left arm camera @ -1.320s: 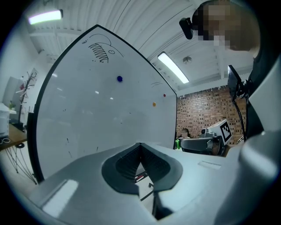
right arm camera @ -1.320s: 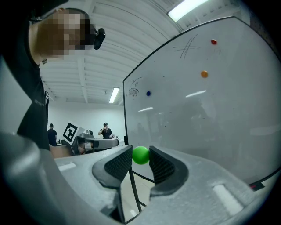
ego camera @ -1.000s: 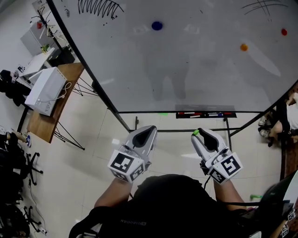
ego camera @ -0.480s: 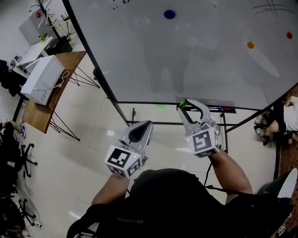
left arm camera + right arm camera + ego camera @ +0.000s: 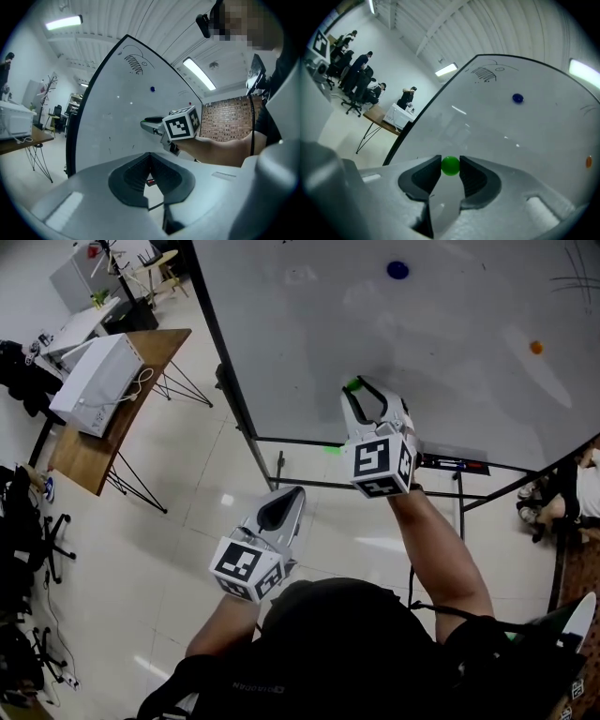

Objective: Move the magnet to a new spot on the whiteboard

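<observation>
Green magnet (image 5: pixel 450 165) sat pinched between the two dark pads of the right gripper (image 5: pixel 450 167), one pad on each side, jaws set only as wide as the ball. In the head view the right gripper (image 5: pixel 359 384) was raised with the magnet (image 5: pixel 353 384) at its tip, in front of the lower left part of the whiteboard (image 5: pixel 450 352); contact with the board could not be told.

Higher on the board: blue magnet (image 5: pixel 397 269), and an orange magnet (image 5: pixel 536 347) towards the right edge (both well apart from the green one).

Marker tray (image 5: pixel 427 461) under the board's lower edge, a few markers lying in it.

Left gripper (image 5: pixel 293 493) hung low, clear of the board, tips closed together with nothing in them (image 5: pixel 150 157).

Off left, a wooden table (image 5: pixel 89 465) carried a white box (image 5: pixel 94 385).
</observation>
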Demonstrator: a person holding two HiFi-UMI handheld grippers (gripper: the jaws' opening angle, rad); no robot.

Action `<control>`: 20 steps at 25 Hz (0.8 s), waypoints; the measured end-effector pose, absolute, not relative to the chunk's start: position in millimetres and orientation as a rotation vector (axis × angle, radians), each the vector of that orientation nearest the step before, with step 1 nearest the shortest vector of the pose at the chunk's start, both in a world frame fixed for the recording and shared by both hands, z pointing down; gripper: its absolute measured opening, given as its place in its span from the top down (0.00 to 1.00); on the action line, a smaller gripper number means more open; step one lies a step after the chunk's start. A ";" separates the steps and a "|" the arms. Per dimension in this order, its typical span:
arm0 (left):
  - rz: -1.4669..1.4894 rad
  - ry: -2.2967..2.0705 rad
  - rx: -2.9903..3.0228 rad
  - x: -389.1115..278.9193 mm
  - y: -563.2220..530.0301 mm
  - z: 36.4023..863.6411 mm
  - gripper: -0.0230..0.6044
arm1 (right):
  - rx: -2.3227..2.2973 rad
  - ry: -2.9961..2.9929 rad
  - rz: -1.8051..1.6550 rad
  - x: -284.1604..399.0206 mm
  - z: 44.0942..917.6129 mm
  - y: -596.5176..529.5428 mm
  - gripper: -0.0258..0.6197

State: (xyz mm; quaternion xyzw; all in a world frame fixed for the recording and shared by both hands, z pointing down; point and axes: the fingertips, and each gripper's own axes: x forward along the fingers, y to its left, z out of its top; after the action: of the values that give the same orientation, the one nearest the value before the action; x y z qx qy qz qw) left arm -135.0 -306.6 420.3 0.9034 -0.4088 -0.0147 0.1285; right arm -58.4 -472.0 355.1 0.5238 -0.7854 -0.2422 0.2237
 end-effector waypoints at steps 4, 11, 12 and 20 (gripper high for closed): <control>-0.028 -1.182 2.636 -153.3 -311.5 424.4 0.94 | 1.529 -2.160 -0.612 -57.6 348.1 -493.3 0.79; -0.006 -1.146 2.658 -170.2 -326.4 423.9 0.94 | 1.612 -2.116 -0.570 -62.1 343.3 -509.5 0.79; -0.004 -1.137 2.661 -170.3 -327.9 423.7 0.94 | 1.626 -2.108 -0.566 -61.9 341.9 -511.3 0.79; 0.001 -1.085 2.676 -170.2 -333.3 426.5 0.94 | 1.685 -2.050 -0.546 -55.2 339.4 -521.8 0.79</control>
State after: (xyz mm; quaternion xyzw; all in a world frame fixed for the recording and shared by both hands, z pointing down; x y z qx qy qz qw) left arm -170.2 -333.3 426.5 0.9193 -0.3726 0.0003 0.1266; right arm -55.2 -521.8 339.4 0.6075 -0.7391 -0.1969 0.2143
